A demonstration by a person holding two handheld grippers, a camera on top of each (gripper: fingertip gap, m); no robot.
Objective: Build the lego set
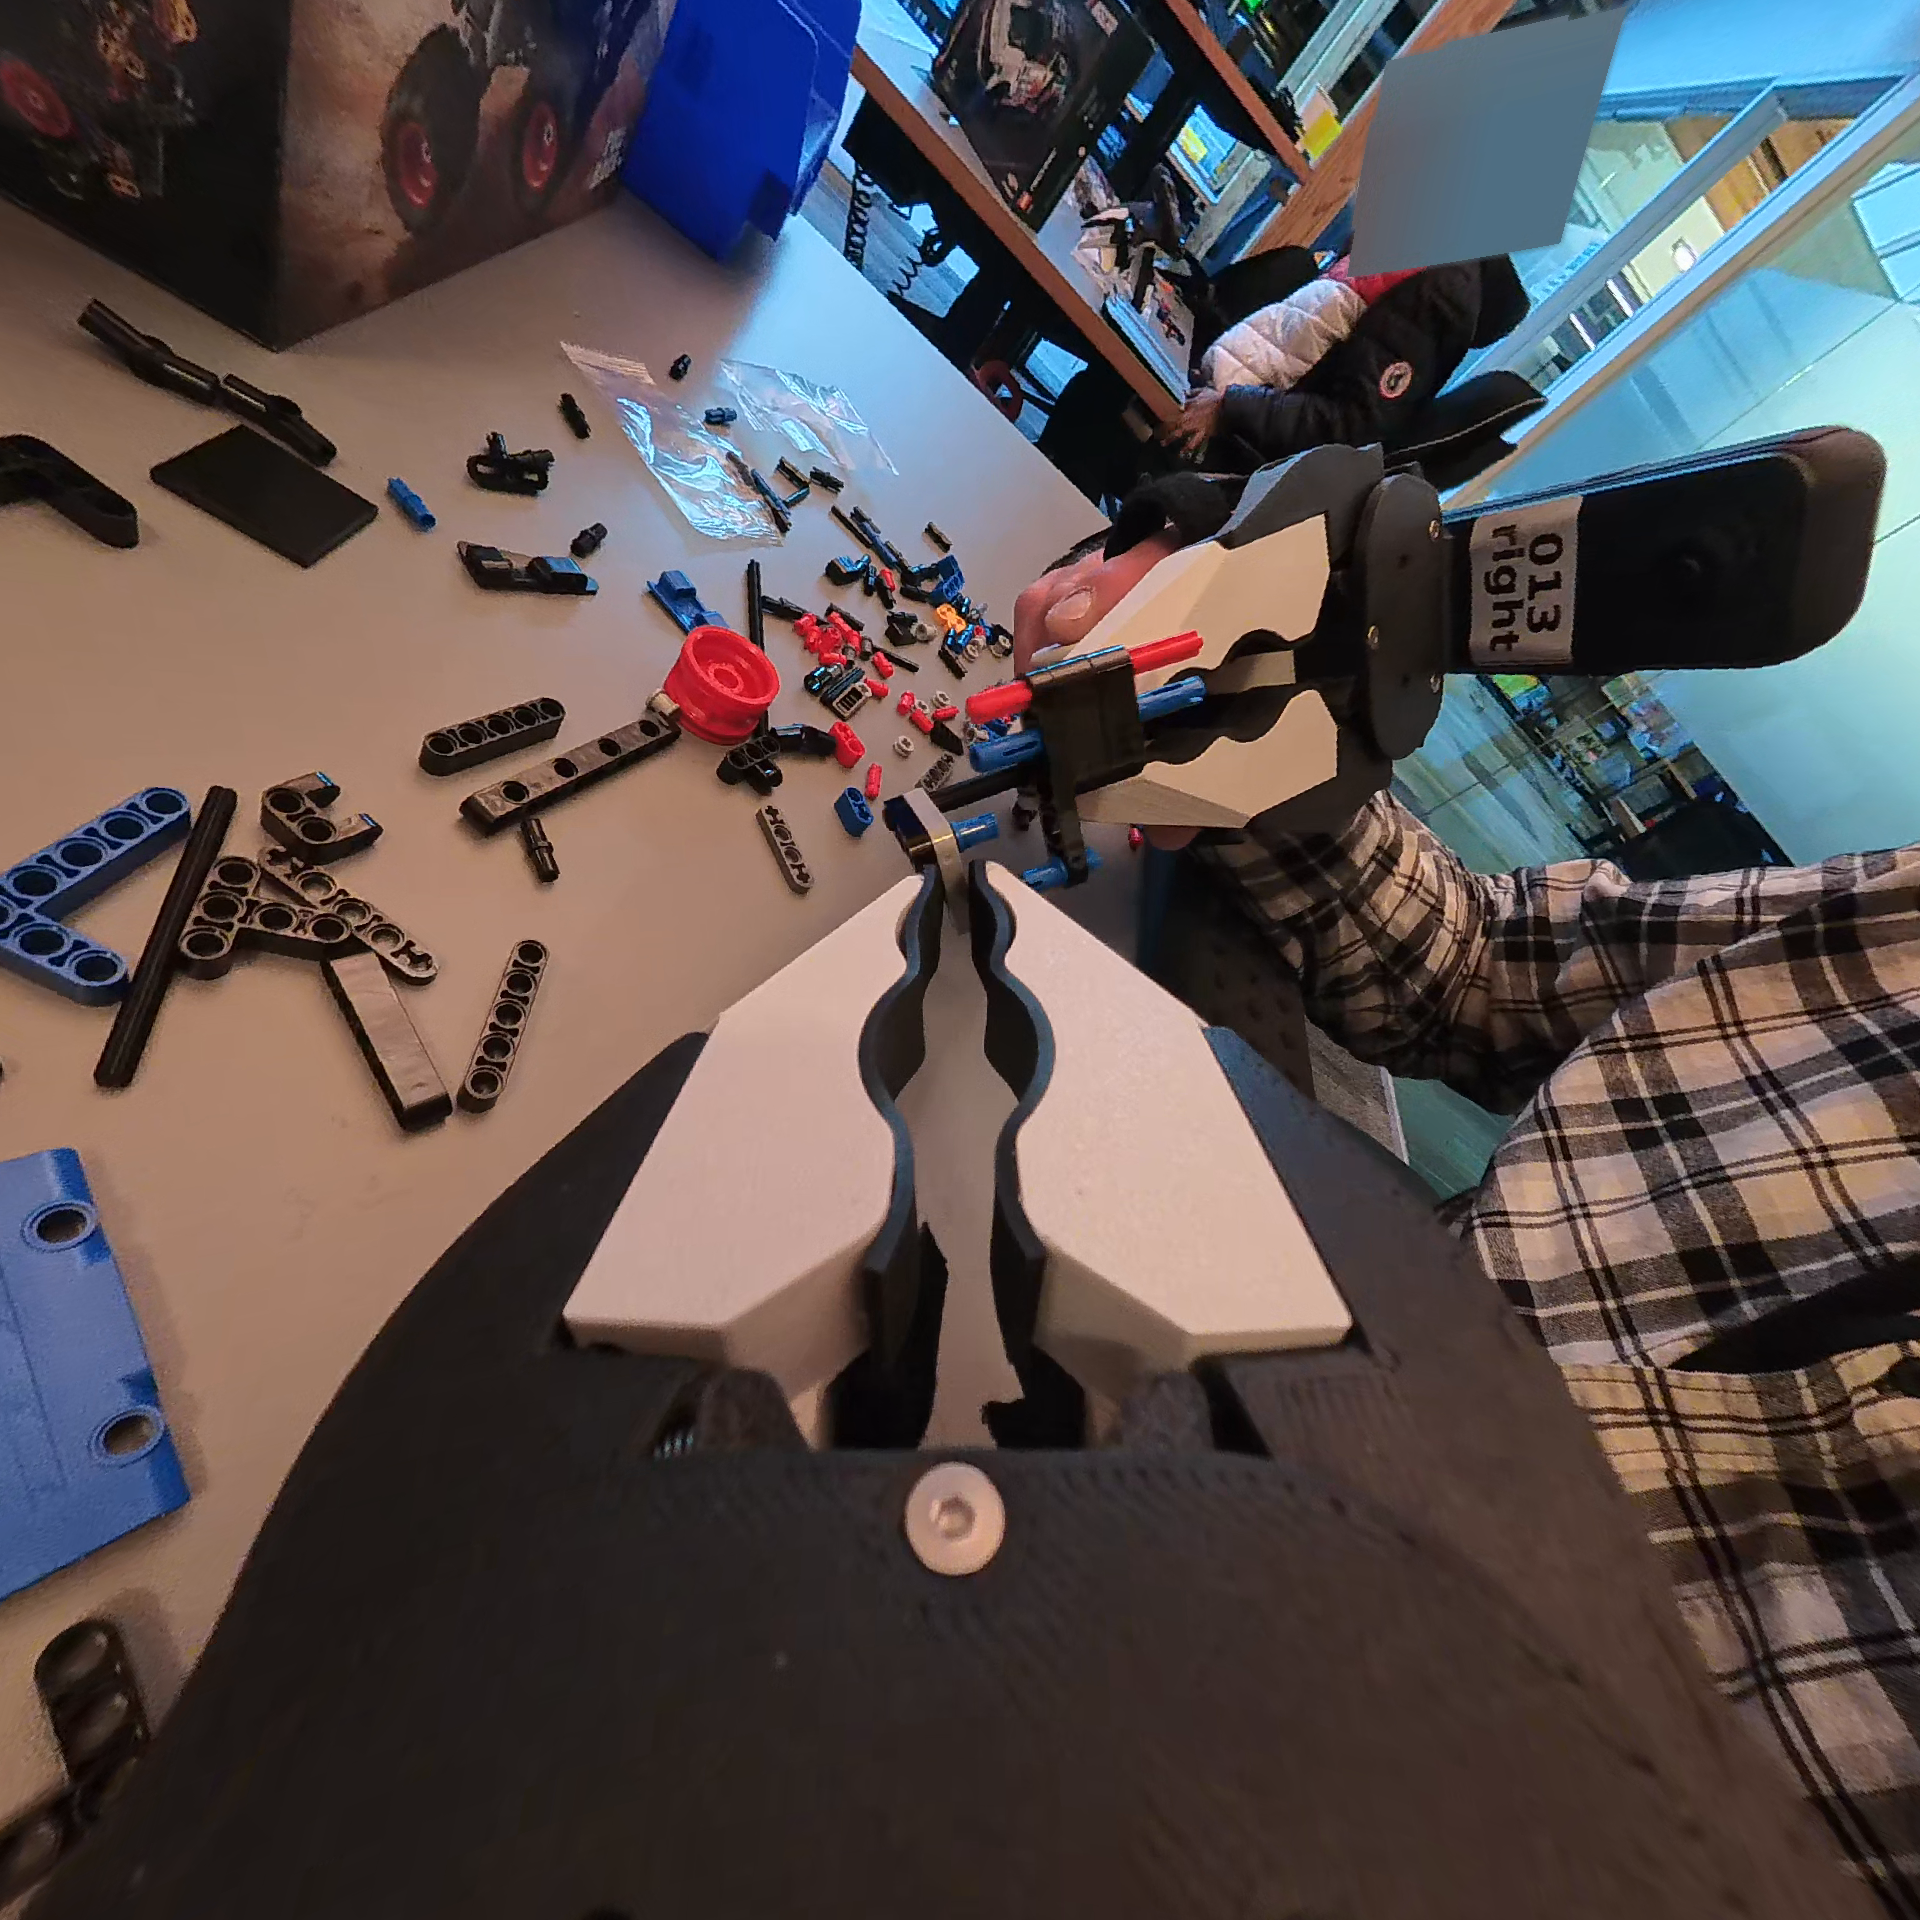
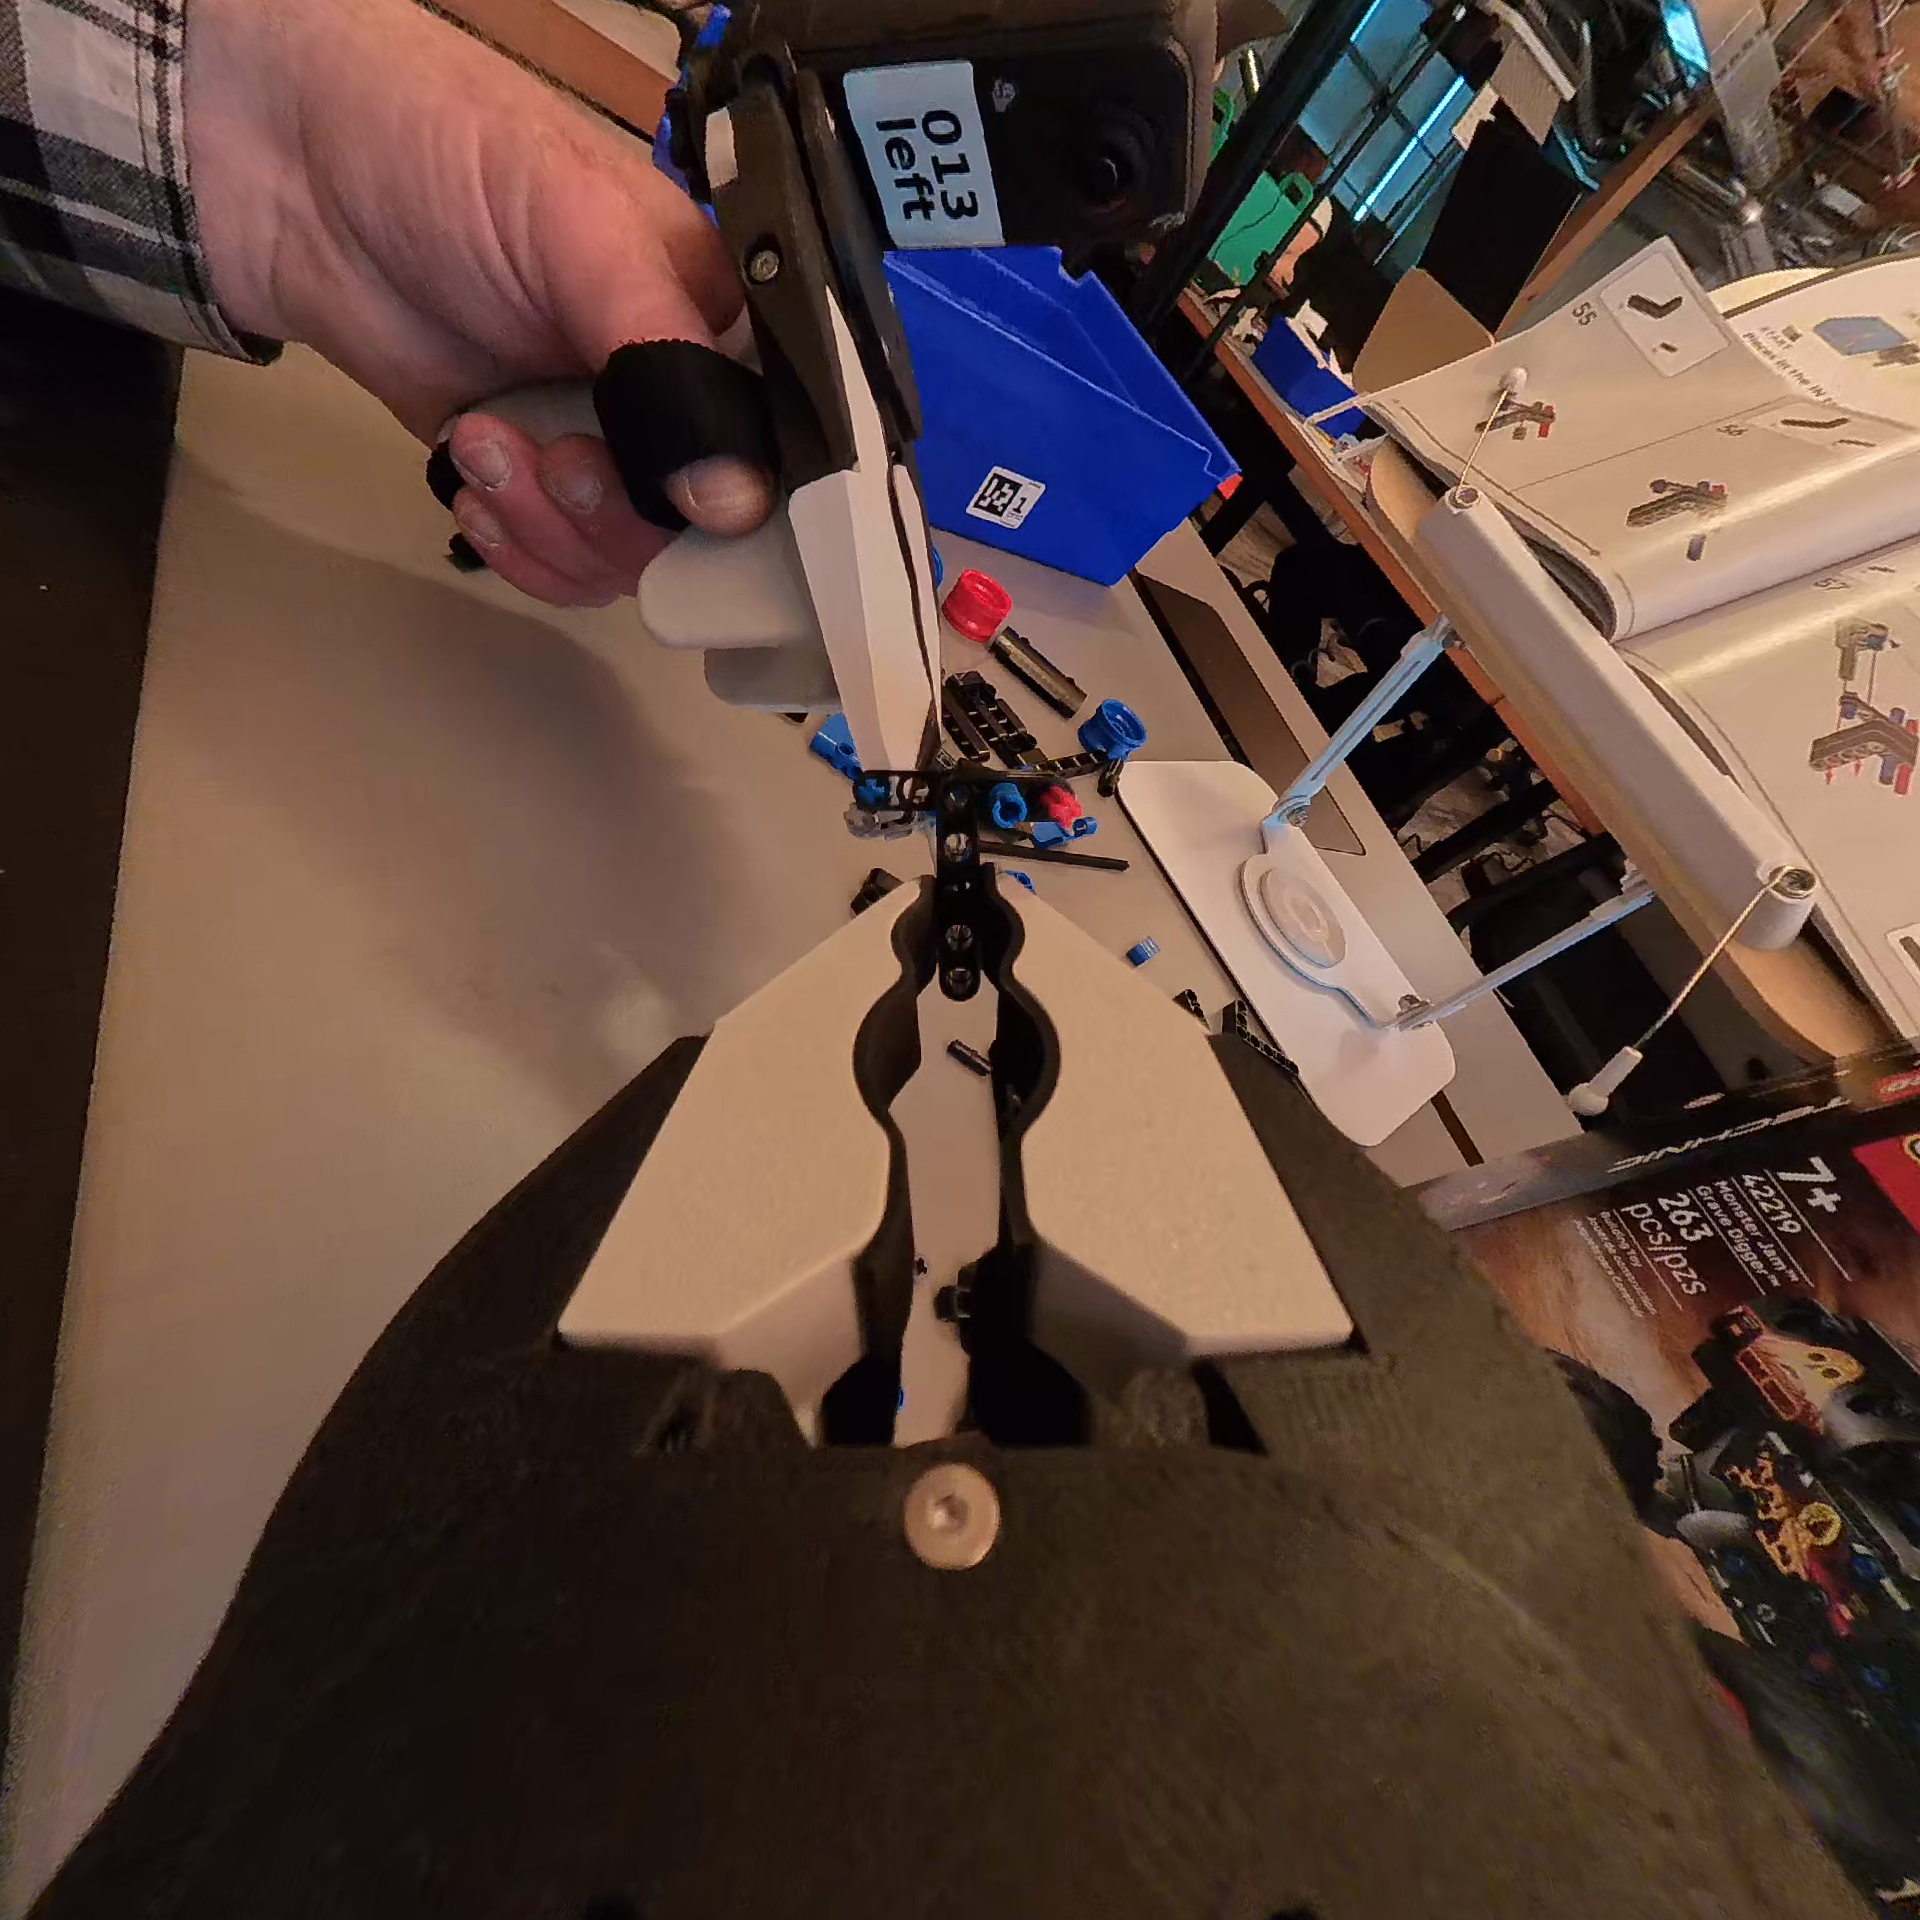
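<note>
1. Lego assembly (image 1: 1081, 727), held up in the air above the tabletop (image 1: 644, 312), is a small black frame crossed by a red axle, blue pins and a black axle.
2. In the right wrist view the same Lego assembly (image 2: 961, 831) shows as a black holed beam running up between the fingers, with blue and red pin ends at its top.
3. The right hand-held gripper (image 1: 1174, 717) is clamped on the black frame, fingers pressed to both sides.
4. The left hand-held gripper (image 1: 956, 883) has its fingertips closed on a small grey piece (image 1: 935, 831) at the end of the black axle.
5. Loose parts lie scattered across the tabletop: a red wheel hub (image 1: 722, 686), blue angled beams (image 1: 73, 894), black holed beams (image 1: 301, 914) and clear plastic bags (image 1: 707, 447).
6. A blue bin (image 2: 1039, 416) stands at the far side, and an open instruction booklet (image 2: 1683, 436) rests on a white stand.
</note>
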